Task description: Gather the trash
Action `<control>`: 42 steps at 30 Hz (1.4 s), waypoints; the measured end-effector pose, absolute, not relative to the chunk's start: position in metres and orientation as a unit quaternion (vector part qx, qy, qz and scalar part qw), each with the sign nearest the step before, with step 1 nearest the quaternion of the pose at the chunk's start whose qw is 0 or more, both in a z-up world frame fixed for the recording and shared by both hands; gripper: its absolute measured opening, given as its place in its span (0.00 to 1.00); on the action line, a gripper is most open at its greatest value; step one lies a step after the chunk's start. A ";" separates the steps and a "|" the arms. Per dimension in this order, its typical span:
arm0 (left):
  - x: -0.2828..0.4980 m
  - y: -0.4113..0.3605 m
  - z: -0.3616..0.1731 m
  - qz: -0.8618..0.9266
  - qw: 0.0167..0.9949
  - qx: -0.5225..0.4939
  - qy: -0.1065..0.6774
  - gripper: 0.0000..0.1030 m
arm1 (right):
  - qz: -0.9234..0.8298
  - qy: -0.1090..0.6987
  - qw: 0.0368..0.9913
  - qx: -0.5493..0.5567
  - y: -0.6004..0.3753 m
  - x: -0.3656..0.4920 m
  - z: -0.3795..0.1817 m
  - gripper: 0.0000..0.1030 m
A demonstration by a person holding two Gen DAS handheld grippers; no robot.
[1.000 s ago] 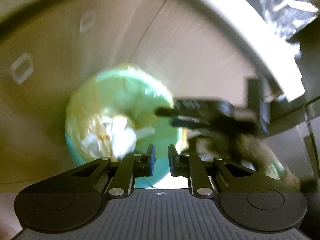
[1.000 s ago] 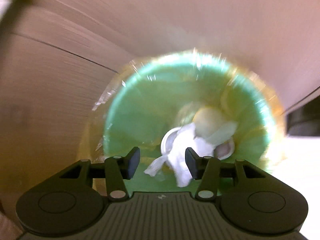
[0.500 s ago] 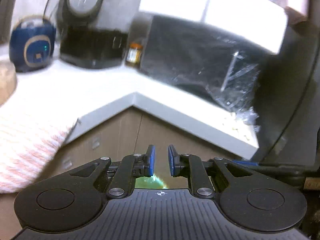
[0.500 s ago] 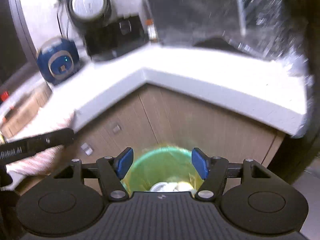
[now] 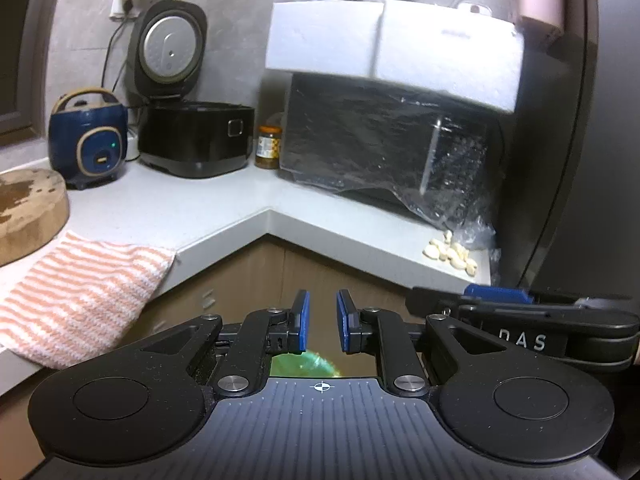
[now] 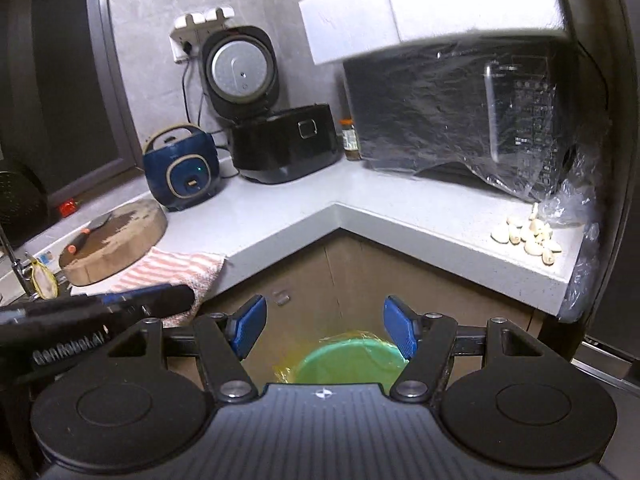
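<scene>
I see a pale L-shaped table (image 6: 280, 216) carrying a round wooden chopping block (image 6: 116, 244) on an orange-striped cloth (image 6: 176, 268), a navy rice cooker (image 6: 182, 170), an open black cooker (image 6: 284, 148), a plastic-wrapped black oven (image 6: 472, 120) and peeled garlic cloves (image 6: 528, 236).

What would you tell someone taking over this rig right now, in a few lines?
Left claw: empty, fingers a narrow gap apart.
Right claw: empty, wide open.
The green bin, lined with a yellowish bag, stands on the floor below the counter corner; both claws are above it, facing the counter.
Done: neither claw carries trash now.
Left: no obvious trash in view; the garlic cloves near the edge may be food. Check before grabbing.
</scene>
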State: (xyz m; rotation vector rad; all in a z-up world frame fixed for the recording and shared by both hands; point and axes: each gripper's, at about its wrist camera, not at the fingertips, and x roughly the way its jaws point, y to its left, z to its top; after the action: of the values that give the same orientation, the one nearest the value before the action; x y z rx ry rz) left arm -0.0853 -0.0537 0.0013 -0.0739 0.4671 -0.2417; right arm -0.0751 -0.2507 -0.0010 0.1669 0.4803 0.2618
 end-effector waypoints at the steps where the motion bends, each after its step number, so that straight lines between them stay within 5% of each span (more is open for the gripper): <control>1: -0.088 -0.054 0.001 -0.118 0.965 -0.037 0.232 0.17 | 0.130 0.233 0.960 0.080 -0.251 -0.078 0.000 0.64; 42: -0.099 -0.051 -0.004 -0.091 0.964 -0.046 0.246 0.17 | 0.154 0.239 0.957 0.062 -0.248 -0.097 -0.003 0.64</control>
State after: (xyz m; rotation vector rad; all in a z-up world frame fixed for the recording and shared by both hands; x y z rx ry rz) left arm -0.0987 -0.0508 -0.0040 -0.0931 0.4980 -0.1844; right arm -0.0971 -0.2479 -0.0033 0.1264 0.4849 0.3129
